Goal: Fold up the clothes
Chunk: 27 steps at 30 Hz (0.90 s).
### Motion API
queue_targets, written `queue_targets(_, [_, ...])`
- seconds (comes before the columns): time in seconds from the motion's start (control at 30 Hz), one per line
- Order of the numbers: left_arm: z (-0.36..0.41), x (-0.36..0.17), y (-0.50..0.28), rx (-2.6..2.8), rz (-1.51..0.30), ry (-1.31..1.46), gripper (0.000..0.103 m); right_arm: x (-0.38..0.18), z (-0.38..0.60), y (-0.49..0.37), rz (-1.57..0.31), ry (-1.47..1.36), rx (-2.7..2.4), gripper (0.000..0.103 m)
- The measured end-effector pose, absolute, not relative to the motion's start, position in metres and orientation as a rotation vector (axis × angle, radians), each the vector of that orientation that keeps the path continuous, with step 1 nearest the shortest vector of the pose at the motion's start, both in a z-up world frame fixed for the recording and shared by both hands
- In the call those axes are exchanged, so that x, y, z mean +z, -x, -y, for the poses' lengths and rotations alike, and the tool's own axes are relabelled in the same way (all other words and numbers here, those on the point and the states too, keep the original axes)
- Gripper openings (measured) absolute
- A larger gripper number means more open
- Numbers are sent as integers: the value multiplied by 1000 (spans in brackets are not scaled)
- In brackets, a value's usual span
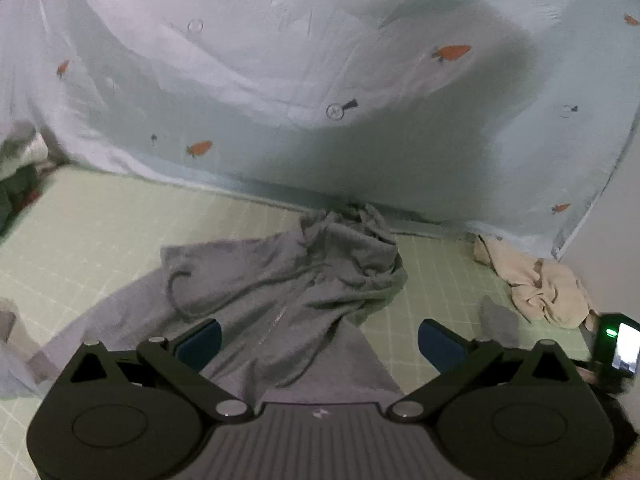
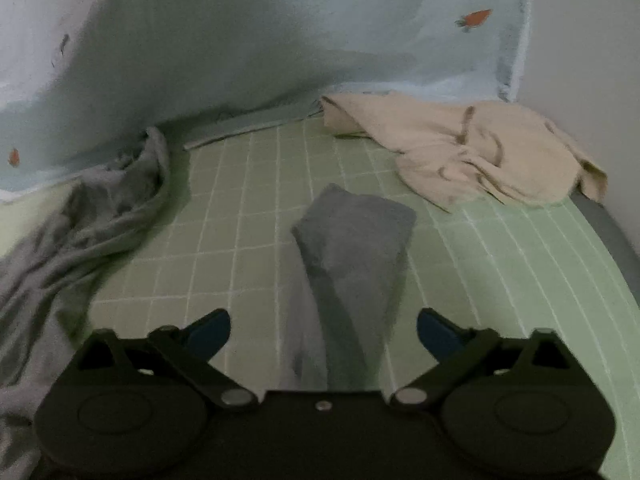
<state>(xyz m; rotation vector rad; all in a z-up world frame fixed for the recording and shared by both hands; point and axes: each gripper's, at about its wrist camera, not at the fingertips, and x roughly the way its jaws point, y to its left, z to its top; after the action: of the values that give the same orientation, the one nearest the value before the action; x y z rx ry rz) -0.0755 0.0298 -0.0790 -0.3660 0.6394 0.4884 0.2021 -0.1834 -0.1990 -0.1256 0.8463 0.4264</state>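
Observation:
A grey zip hoodie [image 1: 288, 296] lies rumpled on the green grid mat [image 1: 100, 224], its hood bunched at the far end. My left gripper [image 1: 319, 342] is open just above the hoodie's front, near the zipper. In the right wrist view the hoodie's body [image 2: 88, 224] lies at the left and one grey sleeve [image 2: 352, 256] stretches forward between the fingers of my right gripper [image 2: 323, 332], which is open and holds nothing. The right gripper's body [image 1: 618, 344] shows at the right edge of the left wrist view.
A crumpled beige garment lies at the mat's far right [image 2: 480, 152], also in the left wrist view [image 1: 540, 288]. A pale blue sheet with carrot prints [image 1: 320, 80] hangs as a backdrop behind the mat. The mat's right edge [image 2: 612, 224] drops off.

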Motion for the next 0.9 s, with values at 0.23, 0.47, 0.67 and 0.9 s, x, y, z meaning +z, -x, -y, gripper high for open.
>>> queue_targets(0.23, [-37, -78, 66, 485, -661, 329, 103, -224, 166, -242, -935, 147, 413, 28])
queue_targets(0.47, [-44, -77, 69, 457, -639, 377, 103, -172, 197, -218, -683, 77, 432, 3])
queue_targets(0.67, [-42, -76, 78, 435, -612, 412, 103, -88, 279, -147, -377, -88, 292, 3])
queue_targets(0.9, [-45, -78, 82, 439, -601, 444, 103, -184, 349, -117, -796, -135, 27, 9])
